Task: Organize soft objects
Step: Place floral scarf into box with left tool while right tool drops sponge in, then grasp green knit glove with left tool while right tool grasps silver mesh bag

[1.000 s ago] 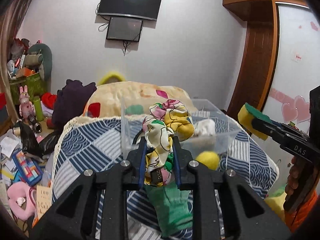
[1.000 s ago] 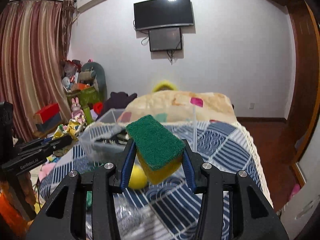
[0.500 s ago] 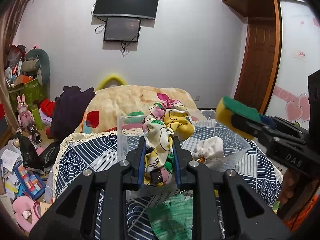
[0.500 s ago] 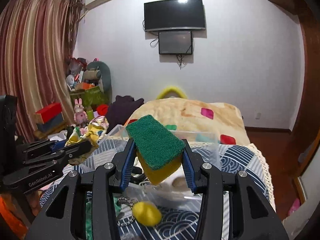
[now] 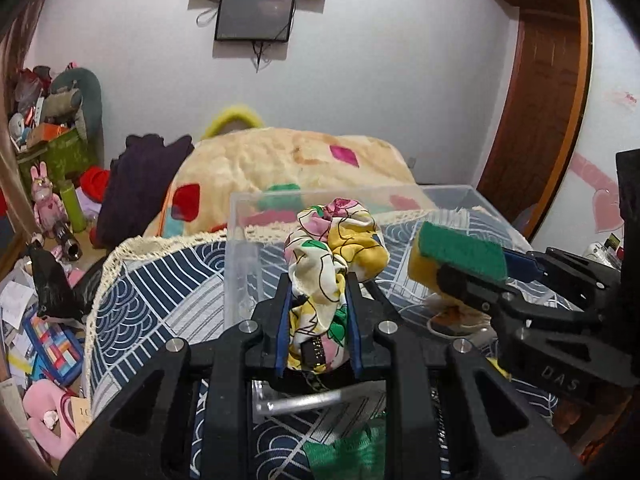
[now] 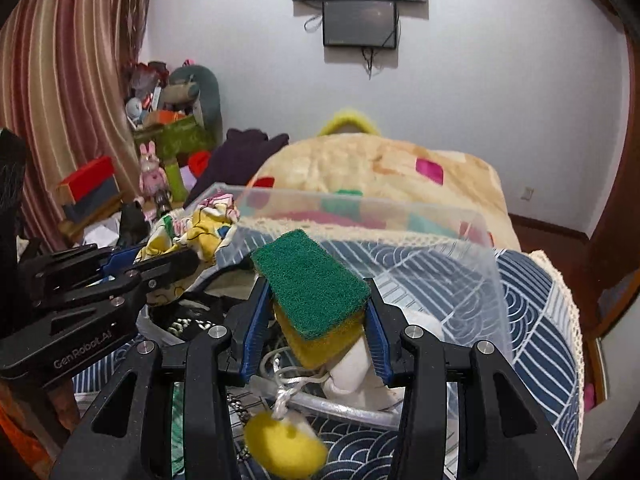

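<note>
Right wrist: sponge [image 6: 310, 280] between right hand-held gripper [image 6: 316, 332] fingers.

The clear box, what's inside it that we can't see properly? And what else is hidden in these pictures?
- Clear plastic bin: in the right wrist view, the sponge and right gripper cover much of its floor.
- White pouch: mostly behind the sponge.
- Floral scrunchie: in the left wrist view, its lower part is pinched inside the left gripper.
- Green cloth: cut off by the bottom edge.
- Yellow ball: blurred.
</note>
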Available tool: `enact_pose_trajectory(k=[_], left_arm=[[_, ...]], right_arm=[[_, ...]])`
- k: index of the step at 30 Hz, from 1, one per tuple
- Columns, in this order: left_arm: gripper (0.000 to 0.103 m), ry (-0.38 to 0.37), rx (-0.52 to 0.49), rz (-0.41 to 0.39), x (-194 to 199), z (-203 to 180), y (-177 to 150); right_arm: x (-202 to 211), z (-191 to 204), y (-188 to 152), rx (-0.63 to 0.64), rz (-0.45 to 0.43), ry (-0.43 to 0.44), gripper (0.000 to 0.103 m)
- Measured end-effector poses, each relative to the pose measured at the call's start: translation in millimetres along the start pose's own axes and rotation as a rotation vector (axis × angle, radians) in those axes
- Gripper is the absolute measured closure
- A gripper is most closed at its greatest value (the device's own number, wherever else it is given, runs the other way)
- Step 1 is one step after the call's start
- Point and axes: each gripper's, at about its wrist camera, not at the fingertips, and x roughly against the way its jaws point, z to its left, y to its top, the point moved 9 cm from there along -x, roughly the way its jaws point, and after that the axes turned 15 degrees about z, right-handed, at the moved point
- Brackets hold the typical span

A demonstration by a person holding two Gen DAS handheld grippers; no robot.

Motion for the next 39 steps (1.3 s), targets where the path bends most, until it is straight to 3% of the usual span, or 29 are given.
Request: enact_pose_trajectory(k=[6, 14, 19, 24, 27, 30, 32, 34, 39], left_arm=[[0.077, 0.02, -0.006, 0.016, -8.8, -0.1, -3.6], [0.055, 0.005, 0.0, 0.016, -0.8, -0.6, -8.4], [0.043, 0.007, -0.015, 0.001, 10.5, -1.3, -13.7], [0.042, -0.001, -0.023, -0.017, 25.1, -2.0, -16.2], [0.035, 0.002, -0.027, -0.043, 38.4, -4.2, -17.9], [0.028, 0.006, -0.036, -0.083, 54.5, -8.0, -18.7], [0.012, 0.01, -0.049, -0.103, 63.0, -11.0, -20.9], [0.004, 0.024, -0.058, -0.131, 72.1, -14.2, -24.7], [0.003, 0.021, -0.085, -0.13, 79.3, -23.9, -38.7]], right_arm=[[-3.9, -0.1, -3.7, 0.017, 0.026, 0.002, 0.062], [2.1, 0.5, -9.7, 0.035, 0.027, -0.007, 0.059], [11.1, -0.9, -9.6, 0.032, 0.007, -0.007, 0.041], [26.1, -4.9, -7.7, 0.029, -0.03, -0.017, 0.039], [39.6, -7.8, -6.0, 0.019, -0.067, -0.018, 0.03], [55.0, -10.1, -4.2, 0.018, -0.11, -0.028, 0.03], [63.5, -10.1, -5.1, 0.019, -0.132, -0.031, 0.029], [71.5, -10.0, -7.3, 0.012, -0.155, -0.03, 0.016], [79.1, -6.6, -20.0, 0.008, -0.178, -0.02, 0.015]])
